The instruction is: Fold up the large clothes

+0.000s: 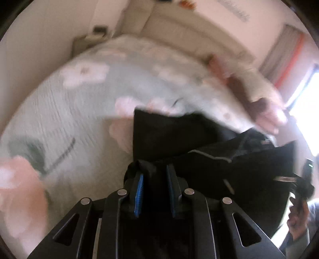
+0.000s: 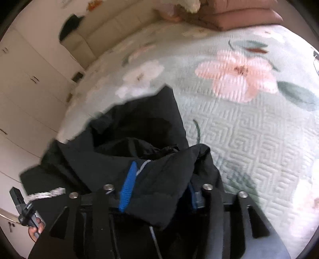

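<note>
while the black jacket (image 2: 139, 143) lies in a rumpled heap on the floral bedspread (image 2: 249, 129), the folding looks only begun: one flat panel juts away from the heap toward the headboard side, the rest is bunched and overlapped, and no neat rectangle shows yet. i judge most of the work is left: smoothing the body, bringing sleeves in, doubling it over.

the left gripper (image 1: 154, 179) has its blue-padded jaws a little apart, with a dark fold of the jacket sitting between them; whether the pads press on it i cannot tell. the right gripper (image 2: 159, 189) has its jaws standing wider, a thick fold of the jacket draped over and between them, hiding most of the far pad; it looks slack rather than pinched.

the jacket is matte black, smooth woven shell with puffy, padded edges, a pale zip or piping line running across it near the right gripper's blue pad. the bedspread under it is pale green, quilted in a square maze pattern with large pink and white flowers. beyond the jacket, at the bed's head, lie dusty-pink pillows (image 2: 239, 18).
</note>
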Tool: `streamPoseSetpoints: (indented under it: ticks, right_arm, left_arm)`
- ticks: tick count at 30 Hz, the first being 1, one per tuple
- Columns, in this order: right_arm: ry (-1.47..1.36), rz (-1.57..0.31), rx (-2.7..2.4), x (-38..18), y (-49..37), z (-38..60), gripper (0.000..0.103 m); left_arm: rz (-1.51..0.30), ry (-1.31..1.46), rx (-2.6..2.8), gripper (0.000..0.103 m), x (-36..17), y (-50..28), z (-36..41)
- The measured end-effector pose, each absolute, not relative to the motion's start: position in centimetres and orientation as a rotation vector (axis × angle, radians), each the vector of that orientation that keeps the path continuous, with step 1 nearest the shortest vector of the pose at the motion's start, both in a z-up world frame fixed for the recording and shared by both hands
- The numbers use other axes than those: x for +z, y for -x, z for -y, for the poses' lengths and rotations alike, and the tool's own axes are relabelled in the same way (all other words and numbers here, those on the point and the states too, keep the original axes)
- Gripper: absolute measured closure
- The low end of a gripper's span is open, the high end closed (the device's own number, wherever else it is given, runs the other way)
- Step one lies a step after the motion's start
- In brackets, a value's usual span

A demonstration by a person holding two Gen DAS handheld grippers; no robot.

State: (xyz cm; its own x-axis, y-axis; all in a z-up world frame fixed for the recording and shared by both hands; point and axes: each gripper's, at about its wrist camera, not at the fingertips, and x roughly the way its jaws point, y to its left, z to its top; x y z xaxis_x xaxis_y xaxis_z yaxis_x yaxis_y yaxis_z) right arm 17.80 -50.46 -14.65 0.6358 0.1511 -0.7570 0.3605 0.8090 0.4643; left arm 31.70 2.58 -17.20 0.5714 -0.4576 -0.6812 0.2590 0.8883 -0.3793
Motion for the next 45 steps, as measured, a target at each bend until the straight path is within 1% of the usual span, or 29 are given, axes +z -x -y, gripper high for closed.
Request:
streamPoseSetpoints:
  ticks: [1,2,4,5,6,8,10,14,17,19,22,26,27,28,29,30,31,32,33,34,36,38,41,43,45]
  right_arm:
    - [-0.641,-0.863,-0.116,-13.8,-16.9,50.8,0.044]
    - [-0.637,-0.838,-0.115,-12.9,-16.0,51.2,0.04]
    - [-0.591,-0.803,-0.145,-11.2,-14.3,52.0,0.025]
    - [-0.572,-0.793,-0.152,-10.6,-13.7,52.2,0.023]
    - [-0.56,-0.786,-0.153,-10.2,-13.2,52.3,0.02]
    - [-0.52,-0.784,-0.136,-9.6,-12.9,52.1,0.018]
    - [-0.453,-0.807,-0.109,-9.7,-13.6,51.3,0.016]
    - [-0.238,-0.841,-0.095,-10.5,-16.6,49.0,0.016]
    - [-0.12,-0.828,-0.104,-11.2,-18.6,48.5,0.012]
    - [-0.109,-0.841,-0.067,-12.0,-20.0,48.7,0.012]
    - [-0.135,-0.869,-0.01,-13.5,-22.4,49.5,0.012]
    - [-0.289,-0.931,0.079,-16.1,-25.3,51.3,0.012]
    - [-0.334,-0.946,0.105,-16.7,-25.7,51.6,0.013]
    - [-0.354,-0.95,0.112,-17.0,-25.7,51.6,0.029]
    - [-0.34,-0.937,0.106,-16.9,-25.4,51.4,0.041]
    - [-0.311,-0.928,0.082,-16.6,-25.1,51.1,0.061]
    - [-0.267,-0.9,0.048,-15.9,-24.2,50.6,0.076]
    - [-0.243,-0.873,0.037,-15.2,-23.4,50.3,0.081]
    - [-0.214,-0.843,0.018,-14.3,-22.4,49.8,0.086]
    - [-0.173,-0.814,-0.013,-13.1,-21.3,49.3,0.087]
    - [-0.112,-0.755,-0.049,-10.6,-19.5,48.6,0.089]
    - [-0.051,-0.696,-0.085,-7.9,-18.6,47.9,0.089]
    - [0.03,-0.615,-0.177,-4.0,-20.3,47.2,0.09]
    - [0.037,-0.592,-0.229,-2.7,-22.8,47.5,0.09]
    - [0.039,-0.598,-0.273,-2.7,-26.0,48.0,0.09]
  left_arm:
    - [-0.833,0.27,-0.484,0.079,-16.0,-30.8,-3.9]
    - [-0.824,0.304,-0.537,0.075,-15.2,-30.3,-5.1]
    - [-0.822,0.397,-0.597,0.057,-13.6,-29.4,-7.9]
    - [-0.808,0.4,-0.562,0.033,-13.0,-29.1,-9.0]
    - [-0.771,0.392,-0.517,0.022,-12.2,-28.5,-10.0]
    - [-0.738,0.388,-0.494,0.022,-11.5,-28.1,-10.9]
    - [-0.788,0.39,-0.528,0.022,-11.9,-28.8,-10.5]
    - [-0.899,0.239,-0.501,0.022,-14.7,-30.7,-6.3]
    - [-0.939,0.175,-0.492,0.022,-16.8,-32.1,-4.2]
    - [-0.969,0.209,-0.514,0.022,-17.9,-33.1,-3.7]
    - [-1.031,0.335,-0.57,0.022,-19.3,-35.3,-3.7]
    - [-1.102,0.495,-0.628,0.022,-21.5,-38.3,-4.0]
    - [-1.103,0.514,-0.641,0.022,-21.9,-38.6,-3.8]
    - [-1.088,0.531,-0.65,0.022,-21.9,-38.7,-3.7]
    - [-1.047,0.52,-0.637,0.032,-21.5,-38.4,-3.5]
    - [-1.013,0.481,-0.612,0.066,-20.8,-38.0,-3.2]
    - [-0.992,0.425,-0.588,0.082,-20.1,-37.4,-2.7]
    - [-0.969,0.369,-0.572,0.092,-19.2,-36.7,-2.1]
    - [-0.925,0.305,-0.525,0.092,-18.1,-35.5,-1.7]
    - [-0.89,0.26,-0.499,0.092,-17.1,-34.5,-1.5]
    - [-0.819,0.194,-0.462,0.093,-14.7,-32.4,-1.5]
    - [-0.752,0.205,-0.454,0.093,-11.8,-31.5,-2.2]
    - [-0.678,0.231,-0.437,0.093,-8.3,-33.0,-2.4]
    - [-0.661,0.249,-0.403,0.093,-7.2,-35.2,-2.0]
    - [-0.667,0.266,-0.362,0.093,-7.2,-38.3,-1.4]
